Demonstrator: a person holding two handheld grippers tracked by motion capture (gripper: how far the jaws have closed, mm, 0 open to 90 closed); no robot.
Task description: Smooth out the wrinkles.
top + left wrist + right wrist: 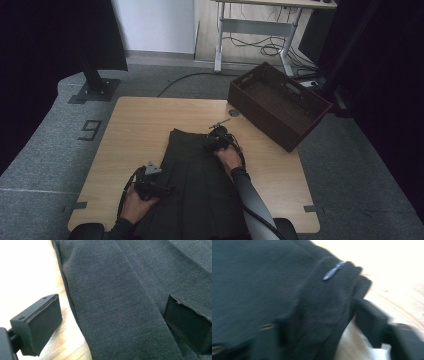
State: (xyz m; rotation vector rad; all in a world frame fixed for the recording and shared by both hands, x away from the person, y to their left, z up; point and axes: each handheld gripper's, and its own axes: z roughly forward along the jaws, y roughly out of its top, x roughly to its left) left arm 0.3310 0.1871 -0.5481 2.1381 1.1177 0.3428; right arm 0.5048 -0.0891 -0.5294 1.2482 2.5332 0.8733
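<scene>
A dark skirt [195,175] is straddled at its edge by the open left gripper [110,322]; its far corner sits between the half-closed right gripper [322,327].

A "9" [90,130] is marked on the floor.

Light wooden tabletop [145,130] with rounded corners, on grey carpet floor [45,145]. Dark brown slatted crate [278,104] at two o'clock, overhanging the tabletop's far right corner, tilted. Small round grommet [234,113] just beside the crate's near left corner. Black monitor stand base [95,90] at ten o'clock on the floor. White-legged desk [260,25] at one o'clock, tangled cables [267,49] beneath. Taped mark [90,130] at nine o'clock.
</scene>
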